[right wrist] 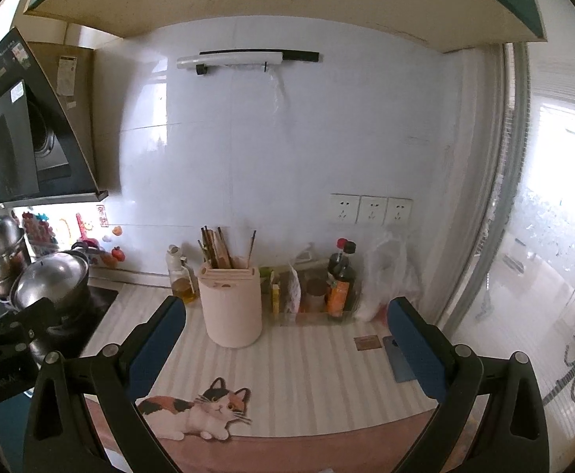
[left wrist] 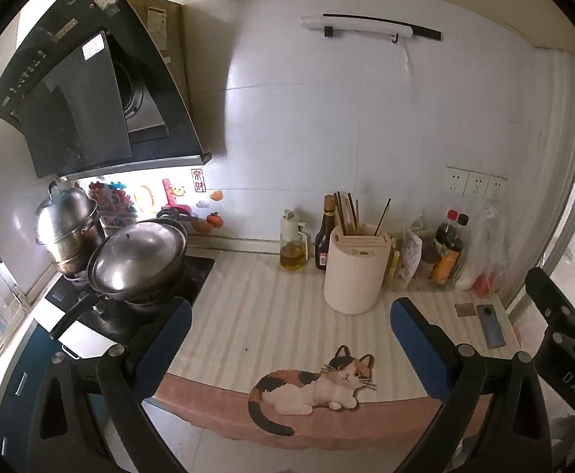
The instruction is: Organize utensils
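Cream-coloured and rounded, the utensil holder (left wrist: 353,272) stands upright toward the back of the striped counter (left wrist: 256,315), with several dark chopsticks (left wrist: 348,209) standing in it; their exact number is unclear. Just left of it stand a glass oil bottle (left wrist: 293,242) and a dark sauce bottle (left wrist: 324,236). To its right, a clear tray (right wrist: 319,311) holds bottles and packets. Only the left wrist view shows the stove clearly, with two lidded steel pots (left wrist: 137,260). Three wall sockets (right wrist: 370,209) appear in both views. A phone (left wrist: 491,325) lies flat at the counter's right. The left gripper (left wrist: 287,339) and right gripper (right wrist: 285,341) both have fingers spread wide, holding nothing.
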